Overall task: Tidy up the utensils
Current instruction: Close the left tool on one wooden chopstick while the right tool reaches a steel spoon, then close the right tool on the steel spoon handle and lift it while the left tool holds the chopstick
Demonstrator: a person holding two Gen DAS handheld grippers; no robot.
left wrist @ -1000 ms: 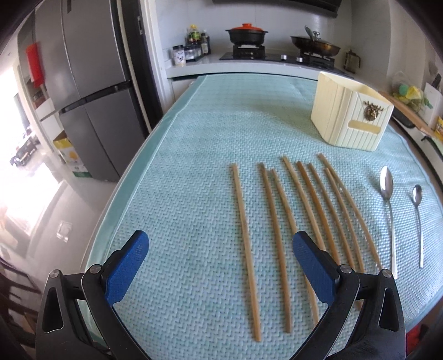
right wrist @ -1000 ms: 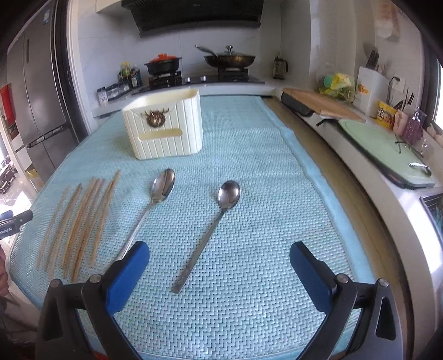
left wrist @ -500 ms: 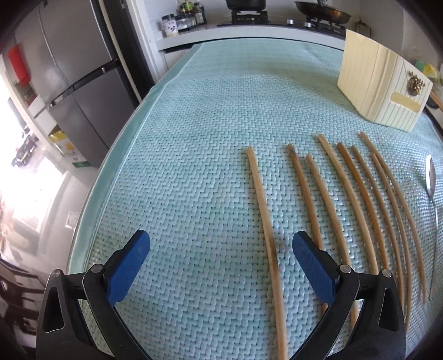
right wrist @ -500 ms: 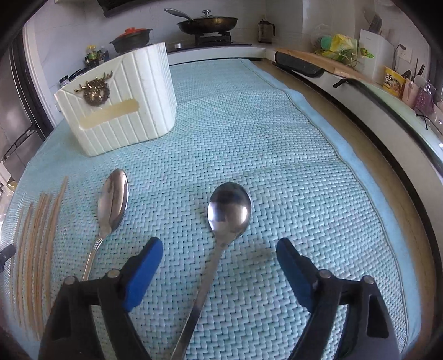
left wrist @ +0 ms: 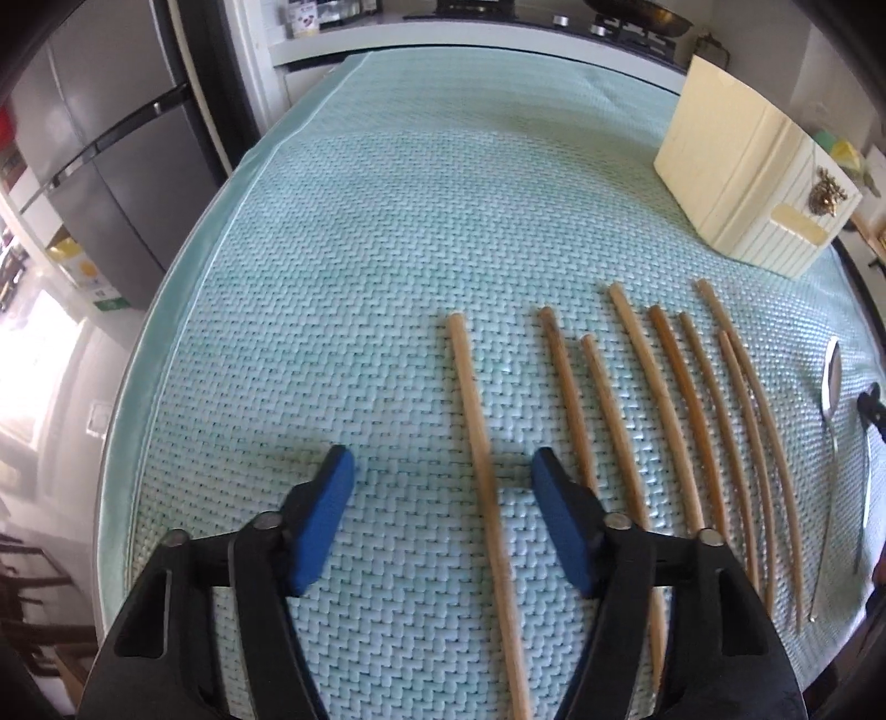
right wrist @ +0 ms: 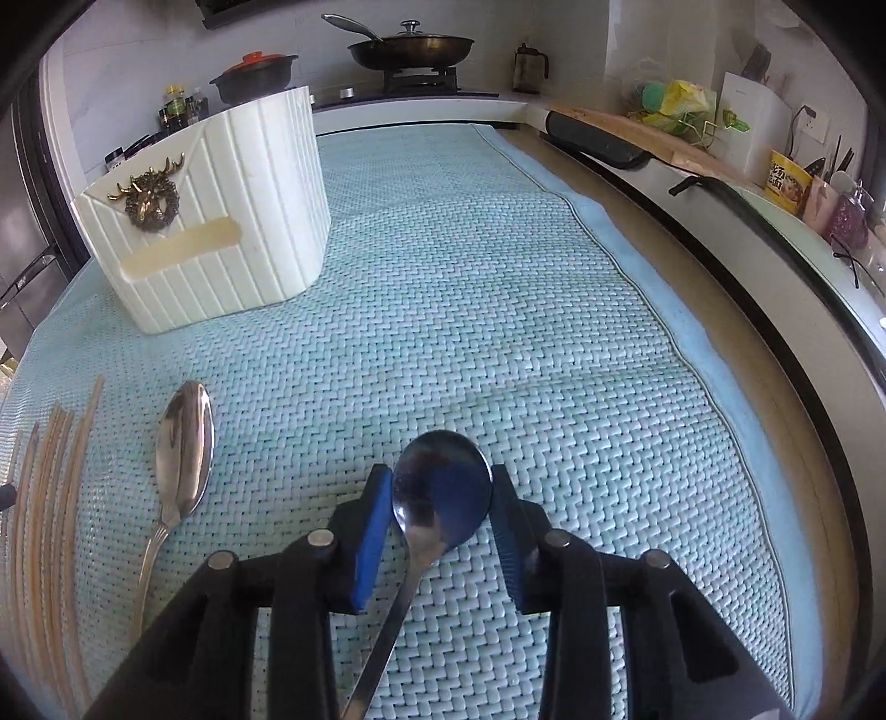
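Several wooden chopsticks (left wrist: 670, 399) lie side by side on a teal woven mat (left wrist: 387, 249). My left gripper (left wrist: 443, 459) hangs low over the mat with its jaws closing. The leftmost chopstick (left wrist: 476, 443) runs between the blue pads (left wrist: 321, 520) and touches neither. In the right wrist view my right gripper (right wrist: 441, 477) is closing on the round spoon (right wrist: 443, 490), with the pads (right wrist: 374, 531) against both sides of its bowl. An oval spoon (right wrist: 185, 443) lies to its left. The cream utensil holder (right wrist: 221, 221) stands upright at the back left.
A grey fridge (left wrist: 111, 166) stands past the mat's left edge. A stove with a pan (right wrist: 412, 50) and a red-lidded pot (right wrist: 255, 72) sits behind the table. A counter with a cutting board (right wrist: 637, 130) and clutter runs along the right.
Both grippers came forward and down toward the mat. The left jaws narrowed around the leftmost chopstick. The right jaws drew in from wide open onto the round spoon's bowl.
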